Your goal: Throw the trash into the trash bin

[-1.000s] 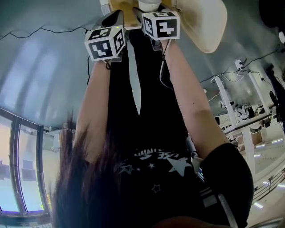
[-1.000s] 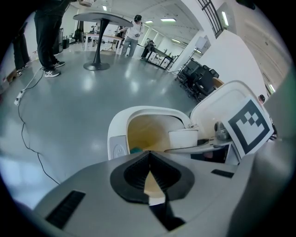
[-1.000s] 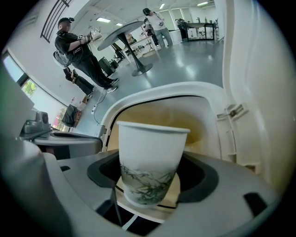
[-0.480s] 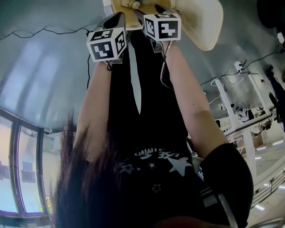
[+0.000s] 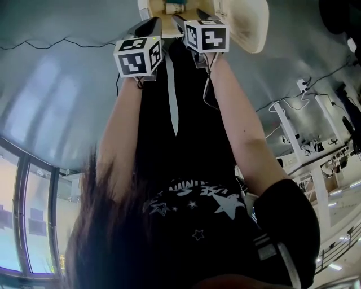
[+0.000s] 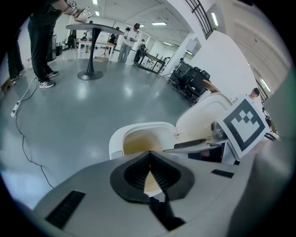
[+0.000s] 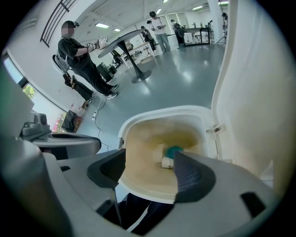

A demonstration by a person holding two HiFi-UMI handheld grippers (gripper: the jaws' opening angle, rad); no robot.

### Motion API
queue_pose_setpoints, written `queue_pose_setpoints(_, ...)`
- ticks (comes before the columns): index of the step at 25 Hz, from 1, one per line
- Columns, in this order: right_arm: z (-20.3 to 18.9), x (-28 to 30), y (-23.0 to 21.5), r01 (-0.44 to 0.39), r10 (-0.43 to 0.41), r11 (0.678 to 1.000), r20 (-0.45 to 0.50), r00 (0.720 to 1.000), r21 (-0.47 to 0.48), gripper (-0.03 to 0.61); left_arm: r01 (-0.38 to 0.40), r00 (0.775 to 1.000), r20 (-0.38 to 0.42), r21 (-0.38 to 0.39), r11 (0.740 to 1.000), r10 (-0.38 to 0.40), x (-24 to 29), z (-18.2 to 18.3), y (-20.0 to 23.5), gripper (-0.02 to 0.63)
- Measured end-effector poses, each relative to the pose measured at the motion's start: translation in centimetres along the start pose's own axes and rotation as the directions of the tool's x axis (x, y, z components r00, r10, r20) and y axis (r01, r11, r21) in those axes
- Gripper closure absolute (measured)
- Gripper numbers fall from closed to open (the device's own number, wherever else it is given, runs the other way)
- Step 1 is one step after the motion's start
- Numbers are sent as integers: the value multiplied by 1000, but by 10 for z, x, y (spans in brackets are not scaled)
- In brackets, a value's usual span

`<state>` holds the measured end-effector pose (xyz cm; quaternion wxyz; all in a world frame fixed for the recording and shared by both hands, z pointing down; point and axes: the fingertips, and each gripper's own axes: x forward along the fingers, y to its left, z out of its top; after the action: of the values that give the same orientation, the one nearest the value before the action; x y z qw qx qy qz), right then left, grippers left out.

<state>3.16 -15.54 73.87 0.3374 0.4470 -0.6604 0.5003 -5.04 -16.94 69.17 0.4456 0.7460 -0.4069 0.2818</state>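
The white trash bin (image 7: 162, 113) stands on the floor with its lid (image 7: 252, 92) swung up at the right. Inside lies the trash (image 7: 169, 158), a white cup beside a teal piece. My right gripper (image 7: 150, 159) hangs open just above the bin's mouth, with nothing between its fingers. My left gripper (image 6: 149, 155) is shut and empty, its tips meeting over the near rim of the bin (image 6: 118, 139). In the head view both grippers, left (image 5: 148, 27) and right (image 5: 181, 21), point down at the bin (image 5: 148, 5) past the person's arms.
A person (image 7: 78, 60) stands by a tall round table (image 7: 122, 41) beyond the bin, with others further back. Black office chairs (image 6: 192, 81) stand near the wall. A cable (image 6: 23, 134) trails over the grey floor to the left.
A white cup that showed at the gripper tips a second ago is gone from there; trash now lies inside the bin. Both grippers have shifted slightly over the bin.
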Motion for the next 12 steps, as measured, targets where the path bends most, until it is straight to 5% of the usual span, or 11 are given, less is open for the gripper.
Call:
queue_pose_setpoints(8, 21, -43, 28, -8, 9, 999, 49, 999, -32, 250, 44, 997, 66, 76, 996, -49, -42, 47, -24, 603)
queue_pose_setpoints(12, 27, -70, 45, 32, -27, 997, 69, 997, -75, 310, 64, 994, 76, 117, 991, -73, -66, 57, -33, 603)
